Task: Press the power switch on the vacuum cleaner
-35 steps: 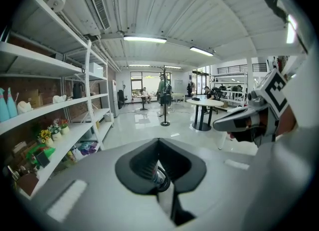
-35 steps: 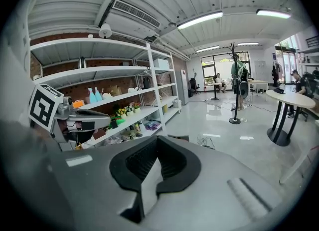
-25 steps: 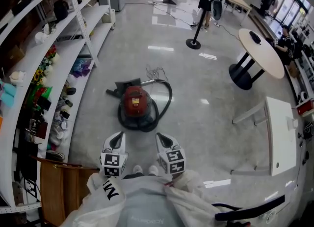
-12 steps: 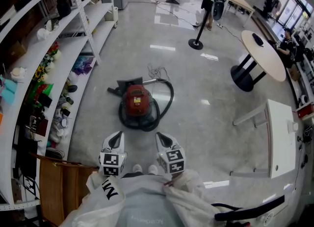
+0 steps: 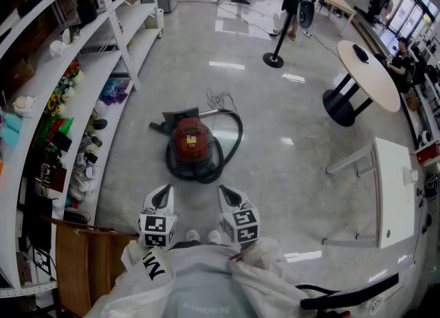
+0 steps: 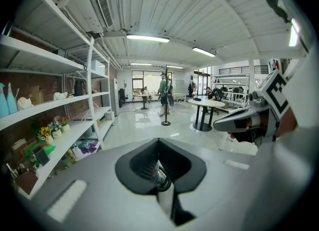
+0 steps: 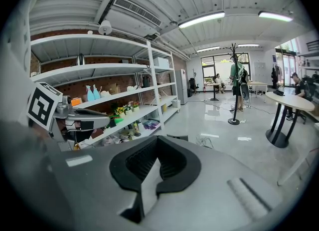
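Observation:
A red canister vacuum cleaner (image 5: pixel 190 141) sits on the polished floor, its black hose (image 5: pixel 230 146) looped around it and a dark floor nozzle (image 5: pixel 177 117) behind it. Both grippers are held close to the person's body, short of the vacuum and apart from it. My left gripper (image 5: pixel 164 194) and right gripper (image 5: pixel 226 194) point toward it with jaws together and nothing between them. In the left gripper view my left gripper (image 6: pixel 160 177) looks shut, and the right gripper (image 6: pixel 247 120) shows beside it. In the right gripper view my right gripper (image 7: pixel 151 175) is also shut.
White shelving (image 5: pixel 75 83) full of small items runs along the left. A wooden board (image 5: pixel 82 262) stands at the near left. A round table (image 5: pixel 368 73), a white table (image 5: pixel 395 186) and a pole stand (image 5: pixel 273 59) lie to the right and beyond. People stand far off.
The head view has shifted slightly. Both grippers and the vacuum keep their places.

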